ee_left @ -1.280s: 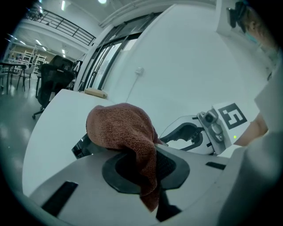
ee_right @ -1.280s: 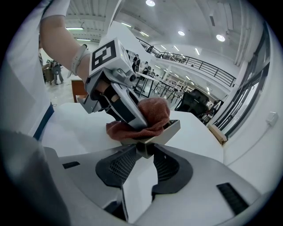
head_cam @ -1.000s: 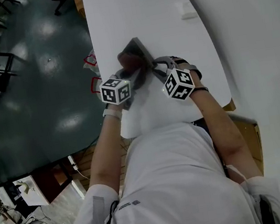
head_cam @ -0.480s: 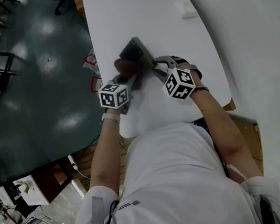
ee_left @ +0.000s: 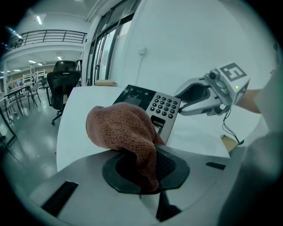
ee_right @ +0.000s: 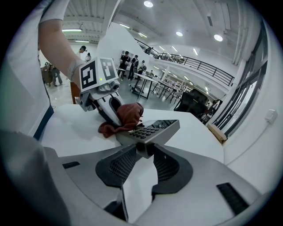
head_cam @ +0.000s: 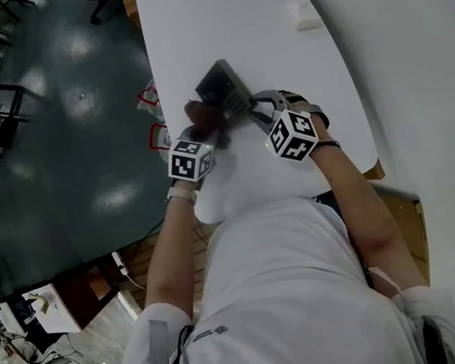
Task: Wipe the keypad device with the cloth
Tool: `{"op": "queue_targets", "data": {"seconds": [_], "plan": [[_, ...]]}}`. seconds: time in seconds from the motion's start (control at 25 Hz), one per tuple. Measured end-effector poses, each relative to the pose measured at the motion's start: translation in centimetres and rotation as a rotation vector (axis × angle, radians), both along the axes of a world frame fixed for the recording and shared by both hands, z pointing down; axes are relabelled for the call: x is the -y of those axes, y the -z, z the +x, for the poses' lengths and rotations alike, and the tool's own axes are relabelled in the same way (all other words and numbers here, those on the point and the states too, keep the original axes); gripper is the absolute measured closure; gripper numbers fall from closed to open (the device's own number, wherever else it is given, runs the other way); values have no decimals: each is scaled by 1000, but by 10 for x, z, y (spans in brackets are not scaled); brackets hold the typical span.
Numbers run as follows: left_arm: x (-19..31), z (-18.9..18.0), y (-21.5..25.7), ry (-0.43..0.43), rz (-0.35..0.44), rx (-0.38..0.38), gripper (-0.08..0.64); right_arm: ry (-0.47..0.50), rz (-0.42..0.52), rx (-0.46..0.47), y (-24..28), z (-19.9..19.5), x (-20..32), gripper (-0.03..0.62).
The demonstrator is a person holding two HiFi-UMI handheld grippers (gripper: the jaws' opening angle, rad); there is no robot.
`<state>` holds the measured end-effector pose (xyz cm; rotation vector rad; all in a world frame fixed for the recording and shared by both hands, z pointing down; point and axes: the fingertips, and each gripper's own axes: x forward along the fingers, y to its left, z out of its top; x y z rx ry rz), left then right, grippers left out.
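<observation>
A grey keypad device [head_cam: 224,89] lies on the white table [head_cam: 208,16], its near end raised between the jaws of my right gripper [head_cam: 255,111], which is shut on it. In the right gripper view the device [ee_right: 151,129] sits pinched at the jaw tips [ee_right: 143,152]. A reddish-brown cloth [head_cam: 201,115] rests against the device's left side, and my left gripper [head_cam: 207,130] is shut on it. In the left gripper view the cloth [ee_left: 121,128] bulges out of the jaws [ee_left: 148,170] and hides part of the device [ee_left: 164,107].
The table's left edge drops to a dark floor [head_cam: 53,119], where two red-and-white items [head_cam: 147,98] lie close by. A small white box [head_cam: 306,17] sits far right on the table. An office chair [ee_left: 64,84] stands beyond the table end.
The left gripper has drawn the cloth down along the device toward me and slightly left, baring more of the keypad. The right gripper and the device have stayed put.
</observation>
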<state>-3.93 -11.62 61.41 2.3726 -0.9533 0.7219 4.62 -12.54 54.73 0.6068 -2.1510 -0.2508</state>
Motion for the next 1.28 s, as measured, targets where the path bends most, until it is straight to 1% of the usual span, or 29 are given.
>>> {"op": "queue_targets", "data": {"seconds": [0.16, 0.24, 0.28, 0.4, 0.44, 0.56, 0.72, 0.84, 0.96, 1.08, 1.28], "plan": [[-3, -1, -3, -21, 0, 18, 508, -1, -1, 1, -2, -2, 1, 462], [-5, -2, -4, -35, -6, 14, 508, 1, 6, -7, -3, -3, 2, 462], [-7, -2, -3, -41, -15, -1, 508, 3, 10, -14, -3, -4, 2, 462], [-15, 1, 3, -56, -60, -75, 508, 11, 15, -26, -4, -9, 3, 462], [-16, 4, 7, -63, -60, -91, 508, 14, 15, -27, -4, -10, 4, 462], [-10, 16, 31, -85, -5, -118, 508, 14, 16, -28, -3, -10, 6, 463], [1, 40, 78, -116, 63, -200, 508, 13, 14, -27, 1, -9, 2, 462], [14, 62, 97, -157, 98, -234, 508, 15, 13, -26, -2, -6, 7, 462], [19, 77, 98, -169, 95, -244, 508, 14, 9, -25, -4, -5, 6, 463], [20, 79, 88, -161, 82, -235, 508, 17, 7, -27, -4, -7, 7, 462], [14, 76, 88, -102, 78, -320, 508, 18, 13, -29, 1, -5, 0, 462]]}}
